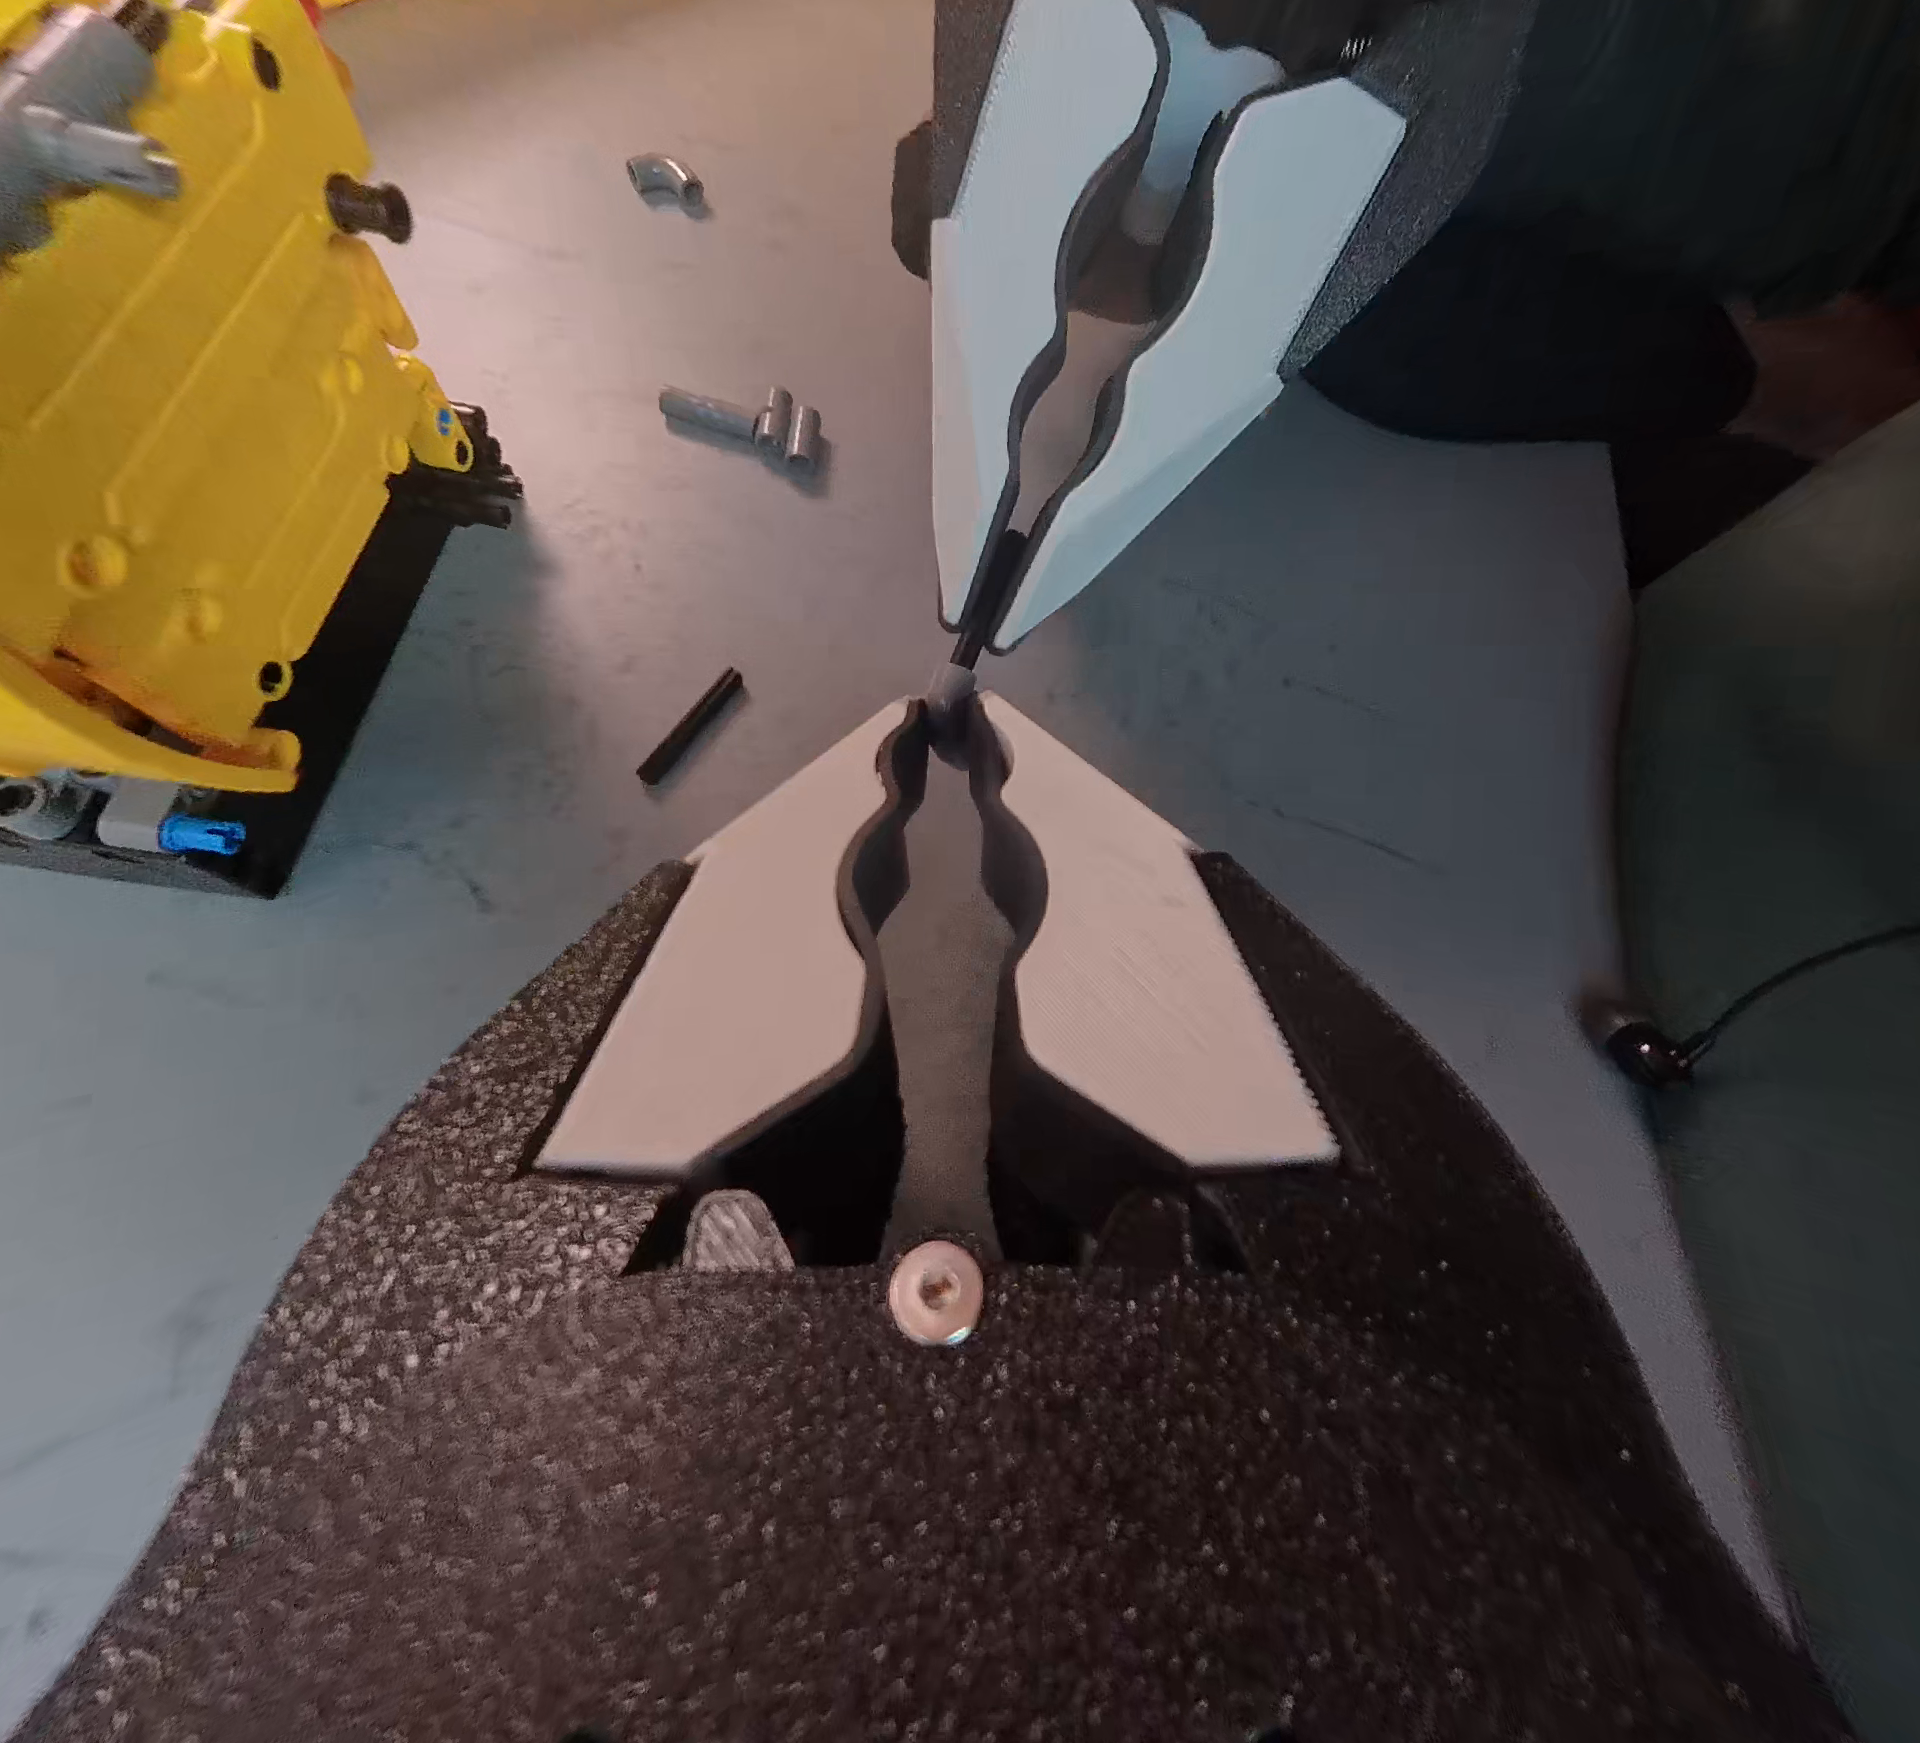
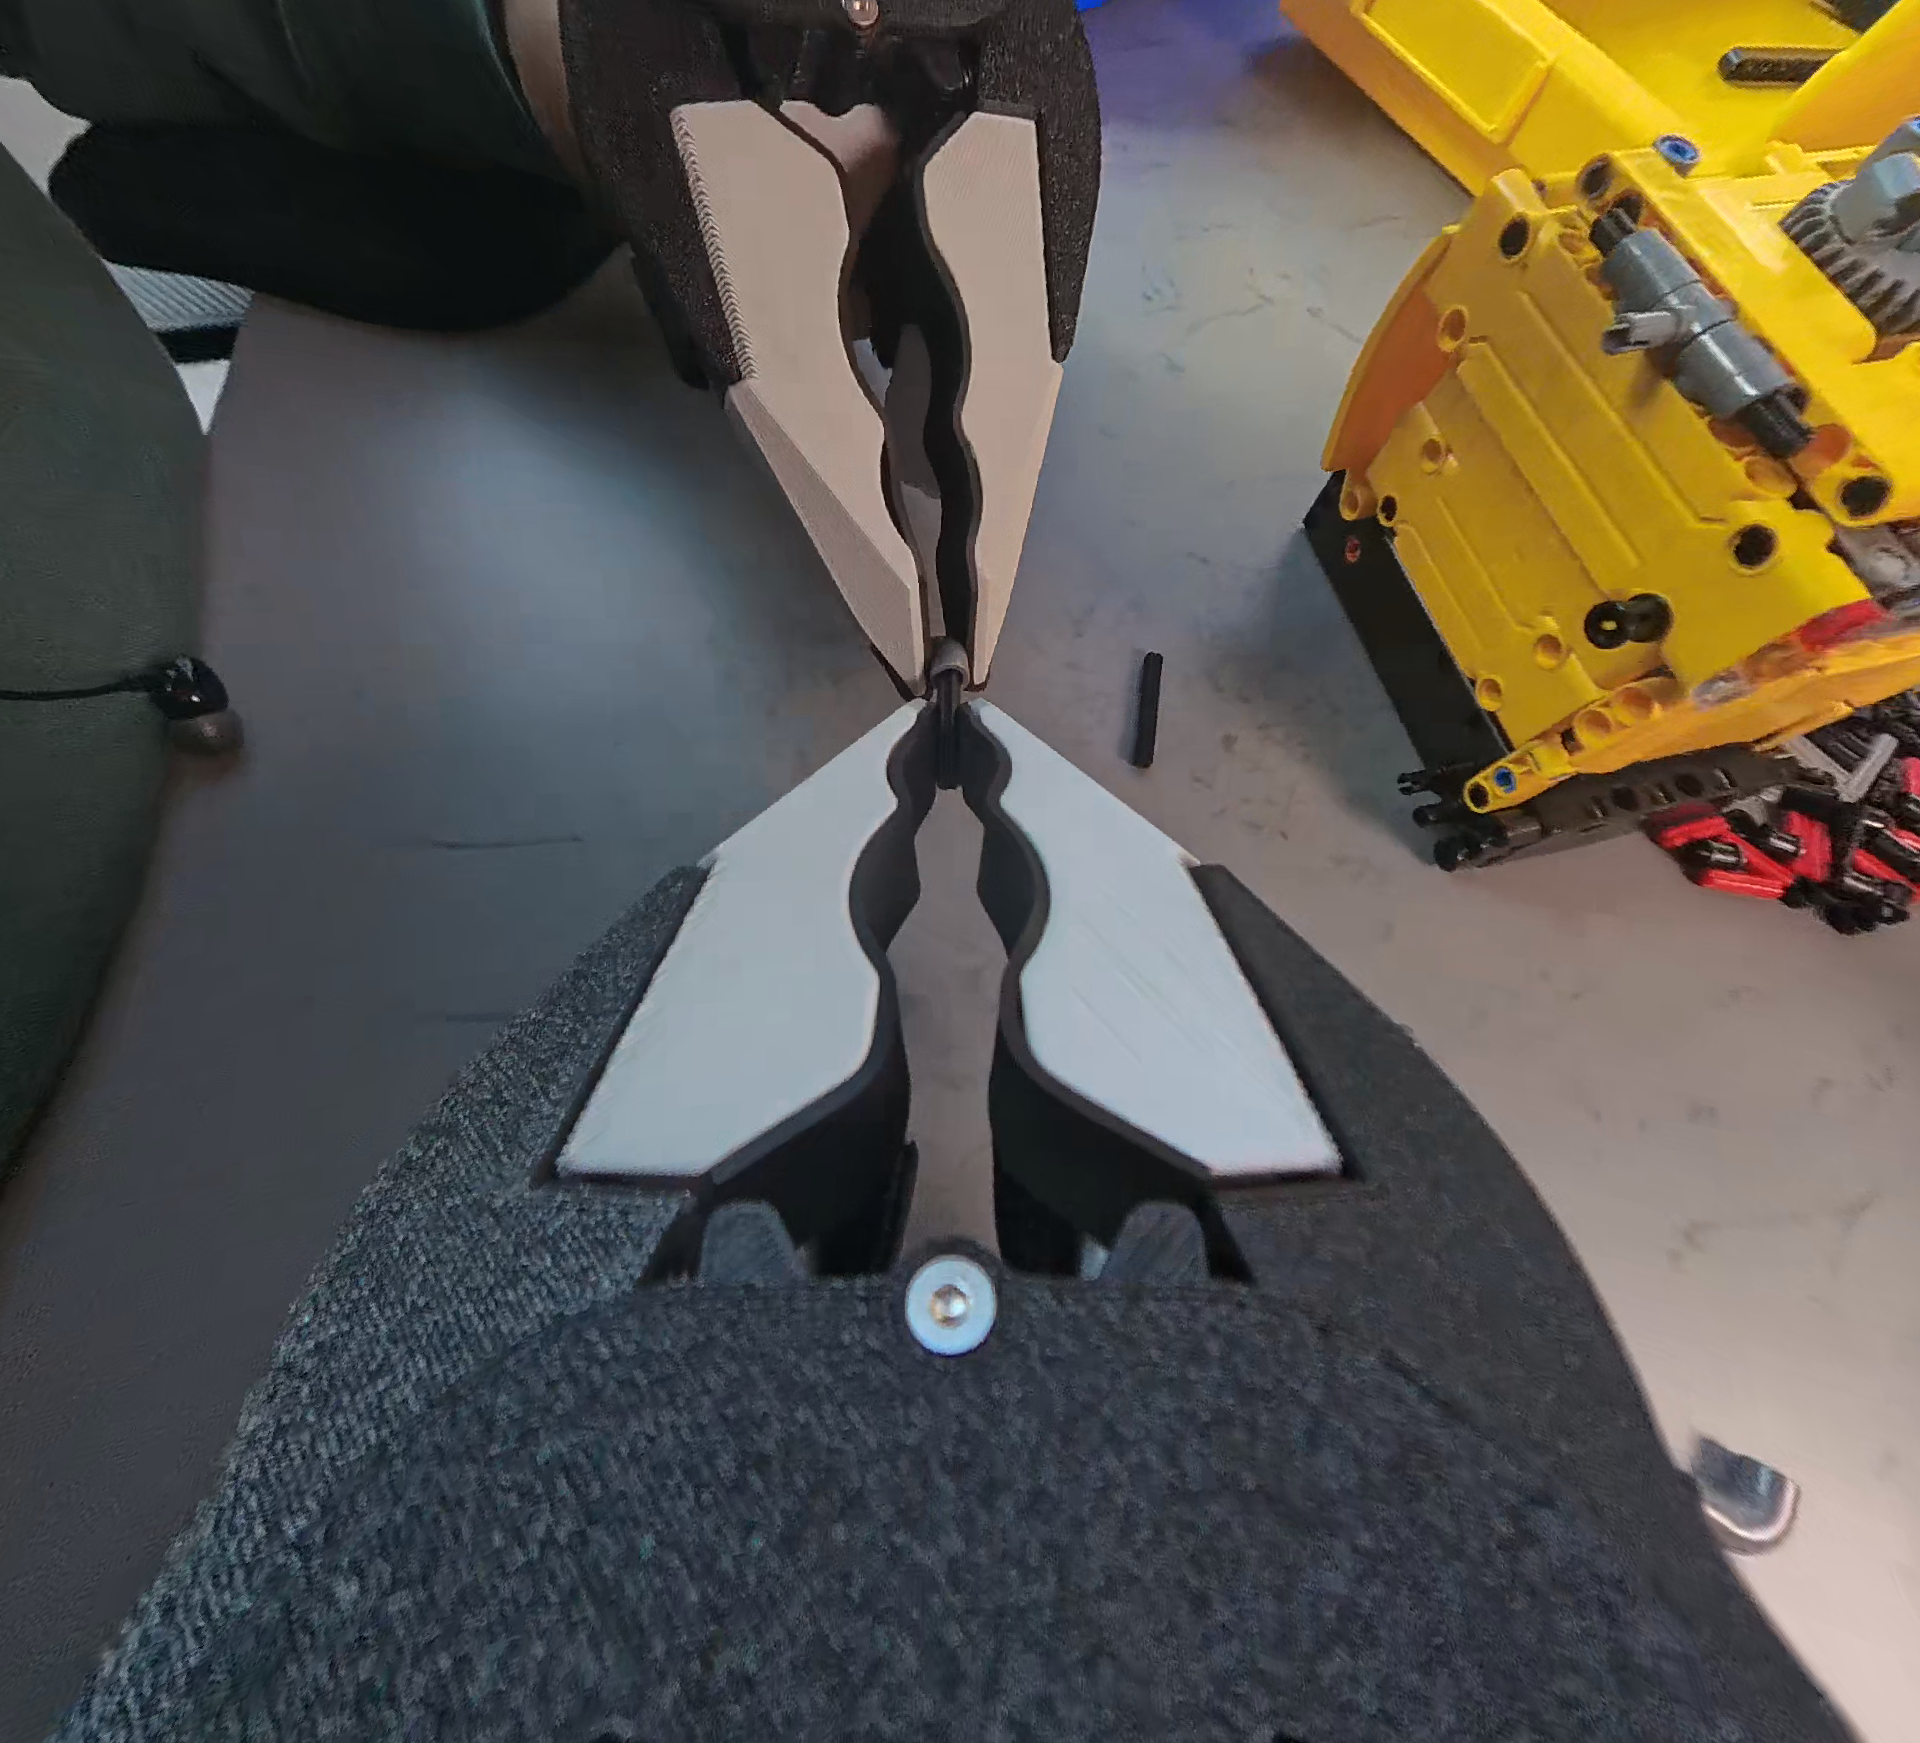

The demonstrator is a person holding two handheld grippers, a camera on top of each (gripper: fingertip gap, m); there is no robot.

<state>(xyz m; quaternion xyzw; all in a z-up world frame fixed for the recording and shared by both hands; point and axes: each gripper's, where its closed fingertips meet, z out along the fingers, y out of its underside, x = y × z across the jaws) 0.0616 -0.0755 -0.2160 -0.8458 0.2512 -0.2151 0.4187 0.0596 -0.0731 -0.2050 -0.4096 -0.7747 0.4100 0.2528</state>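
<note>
Grippers [image 1: 951, 722] [image 2: 948, 737] meet tip-to-tip, pinching grey bush [image 1: 954, 685] and axle [image 1: 987, 592].

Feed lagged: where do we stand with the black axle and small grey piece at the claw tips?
Done: both parts are picked up. In hand: left claw shut on the grey piece, right claw shut on the black axle, its end meeting the piece; depth unclear. Remaining: a loose black rod, a grey pin piece and a grey elbow lie beside the yellow model.
</note>
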